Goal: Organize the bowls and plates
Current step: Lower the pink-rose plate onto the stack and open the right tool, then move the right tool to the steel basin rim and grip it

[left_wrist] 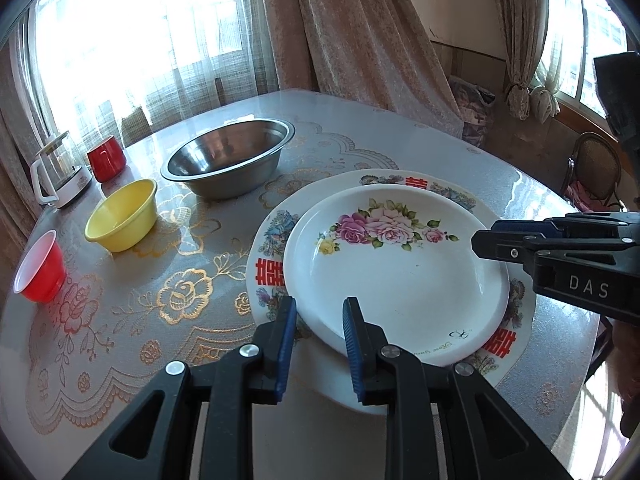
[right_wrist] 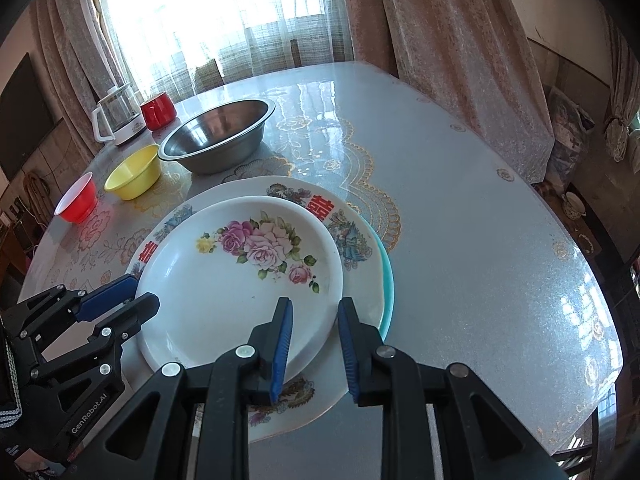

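The stack of plates (right_wrist: 240,280) filled the near middle of the table (right_wrist: 480,240), and both grippers stood at its rim, the left gripper (left_wrist: 319,312) on one side and the right gripper (right_wrist: 314,312) on the other. To the right of the stack the table surface was bare up to its edge. On the left the way was more narrow: a steel bowl (right_wrist: 218,136), a yellow bowl (right_wrist: 134,172) and a red bowl (right_wrist: 78,198) stood in a row. Behind them, near the curtain (right_wrist: 72,40), a red mug (right_wrist: 159,111) and a glass kettle (right_wrist: 118,118) blocked the far corner.
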`<act>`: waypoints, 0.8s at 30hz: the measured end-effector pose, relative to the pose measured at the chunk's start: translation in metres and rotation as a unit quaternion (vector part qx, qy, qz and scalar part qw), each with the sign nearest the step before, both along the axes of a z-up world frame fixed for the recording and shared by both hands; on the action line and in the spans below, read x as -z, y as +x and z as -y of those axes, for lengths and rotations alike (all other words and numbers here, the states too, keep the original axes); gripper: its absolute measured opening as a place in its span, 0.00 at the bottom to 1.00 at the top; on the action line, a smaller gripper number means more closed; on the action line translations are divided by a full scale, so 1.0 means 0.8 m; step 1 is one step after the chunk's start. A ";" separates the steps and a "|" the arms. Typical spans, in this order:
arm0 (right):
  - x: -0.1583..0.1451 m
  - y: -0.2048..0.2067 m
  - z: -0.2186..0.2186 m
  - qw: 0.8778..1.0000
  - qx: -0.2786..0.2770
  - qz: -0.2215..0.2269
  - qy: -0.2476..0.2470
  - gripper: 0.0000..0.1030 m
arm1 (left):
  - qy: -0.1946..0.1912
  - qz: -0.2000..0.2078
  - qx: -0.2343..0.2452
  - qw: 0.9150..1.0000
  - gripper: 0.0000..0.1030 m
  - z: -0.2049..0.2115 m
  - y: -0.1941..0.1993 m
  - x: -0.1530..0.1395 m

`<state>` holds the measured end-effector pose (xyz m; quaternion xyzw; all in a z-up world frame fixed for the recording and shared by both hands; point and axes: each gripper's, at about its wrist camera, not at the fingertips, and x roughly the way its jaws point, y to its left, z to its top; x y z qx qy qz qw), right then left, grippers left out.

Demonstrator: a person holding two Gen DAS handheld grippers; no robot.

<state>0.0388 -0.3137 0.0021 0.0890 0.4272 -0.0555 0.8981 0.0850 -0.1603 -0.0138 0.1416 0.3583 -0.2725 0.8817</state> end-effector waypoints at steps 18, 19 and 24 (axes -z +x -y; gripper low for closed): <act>0.001 -0.008 -0.012 1.000 -0.002 0.001 -0.014 0.28 | -0.055 -0.007 -0.035 0.998 0.55 -0.058 -0.015 -0.019; 0.001 -0.008 -0.012 1.000 0.000 0.001 -0.012 0.28 | -0.054 -0.005 -0.042 0.998 0.58 -0.063 -0.014 -0.019; 0.001 -0.013 -0.011 1.000 0.010 0.004 0.004 0.29 | -0.055 0.000 -0.077 0.996 0.63 -0.091 -0.009 -0.017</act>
